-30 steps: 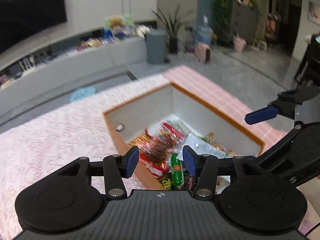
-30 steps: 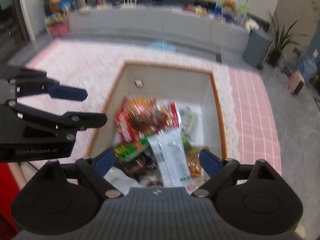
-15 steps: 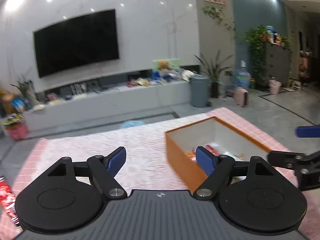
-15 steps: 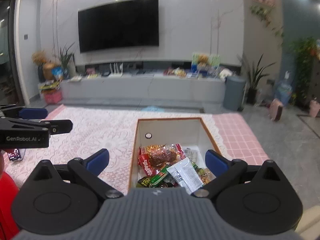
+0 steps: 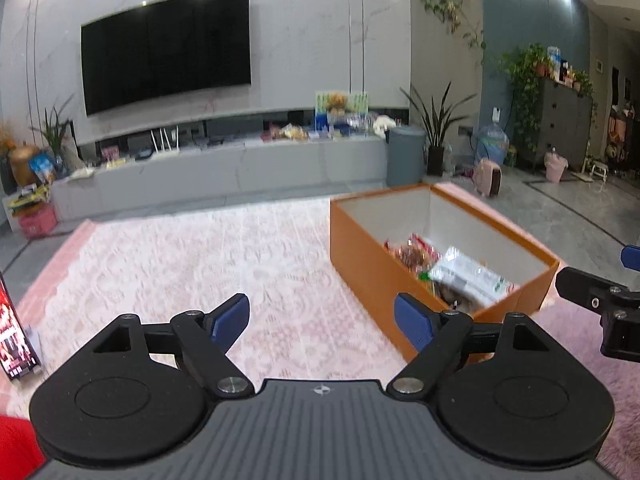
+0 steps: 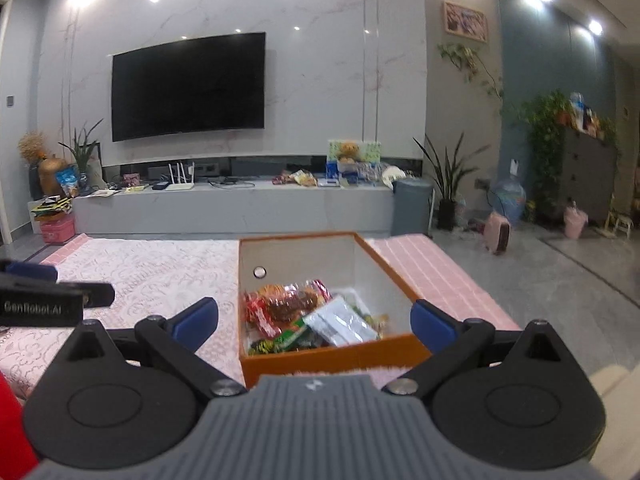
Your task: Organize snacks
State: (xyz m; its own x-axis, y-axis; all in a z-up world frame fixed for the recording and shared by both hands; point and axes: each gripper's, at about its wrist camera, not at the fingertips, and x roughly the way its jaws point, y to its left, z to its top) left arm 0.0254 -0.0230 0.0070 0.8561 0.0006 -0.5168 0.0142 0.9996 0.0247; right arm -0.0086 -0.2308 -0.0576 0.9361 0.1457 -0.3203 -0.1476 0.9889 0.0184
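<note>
The left gripper (image 5: pixel 322 318) hung over the lace cloth (image 5: pixel 192 264) with its jaws still spreading the last little way, nothing between the blue pads, only tablecloth showing through the gap. Ahead of it and off to its right sat the orange box (image 5: pixel 360 256), open-topped, its near corner almost behind the right-hand pad (image 5: pixel 412 322). Inside lay the snack packets (image 5: pixel 448 268), a red wrapper toward the far end and a silvery white one nearer, slightly blurred. At the far right edge of that view the other tool's black finger poked in. The right gripper (image 6: pixel 314 320) was spread wide too, gripping nothing, and the same orange box (image 6: pixel 320 356) sat straight ahead of it, framed between the two pads, its near wall just past the fingertips. The snack packets (image 6: pixel 308 316) were piled in the near half of the box: red, green and silver wrappers overlapping, with the far end bare down to a round hole in the end wall. To this gripper's left a black finger marked with white lettering reached in over the cloth. Far ahead hung a dark television (image 6: pixel 188 88) above a long grey console (image 6: pixel 232 208).
</note>
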